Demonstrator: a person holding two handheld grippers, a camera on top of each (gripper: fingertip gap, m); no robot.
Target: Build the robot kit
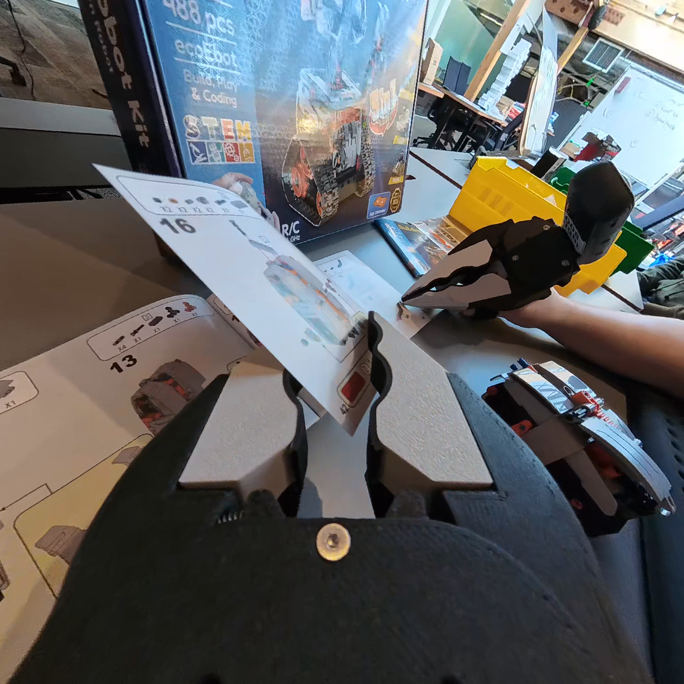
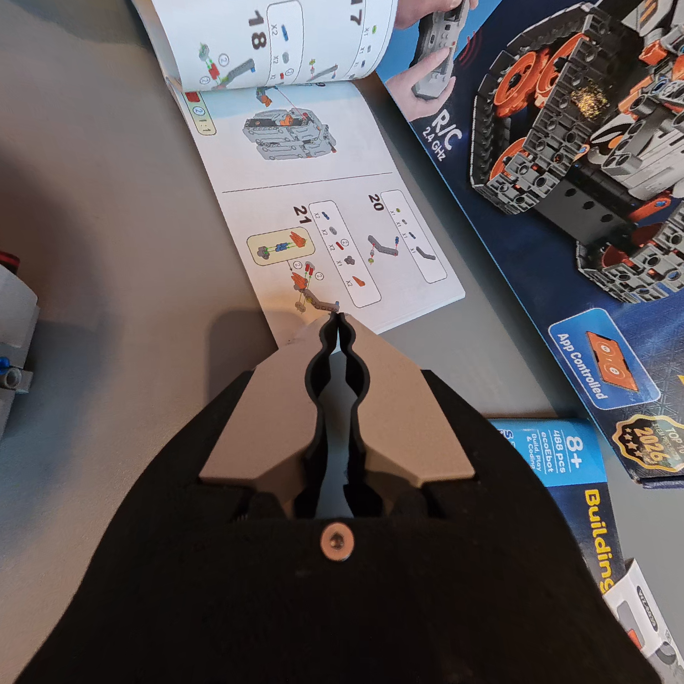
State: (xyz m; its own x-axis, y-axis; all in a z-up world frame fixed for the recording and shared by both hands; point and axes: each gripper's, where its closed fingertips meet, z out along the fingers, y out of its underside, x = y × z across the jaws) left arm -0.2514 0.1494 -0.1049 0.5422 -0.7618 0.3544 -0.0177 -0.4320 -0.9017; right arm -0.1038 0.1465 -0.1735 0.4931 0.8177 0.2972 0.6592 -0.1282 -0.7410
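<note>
An open instruction booklet (image 1: 74,407) lies on the grey table (image 1: 55,259). One page (image 1: 240,266) stands lifted and curled. Its lower corner sits in the gap of my left gripper (image 1: 333,351), whose jaws stand apart; the page leans across them. My right gripper (image 1: 403,299) is shut, held by a person's hand, with its tips on the near edge of the booklet's flat right-hand page. In the right wrist view the shut tips (image 2: 337,316) touch that page (image 2: 314,222), and the curled page (image 2: 259,37) arches at the top.
A blue kit box (image 1: 277,111) stands behind the booklet and also shows in the right wrist view (image 2: 555,185). A second blue booklet (image 2: 562,481) lies beside it. A partly built brick model (image 1: 573,425) sits at right. Yellow (image 1: 510,200) and green (image 1: 636,248) bins are beyond. Some 15 centimeters of space lies between my two pairs of fingers.
</note>
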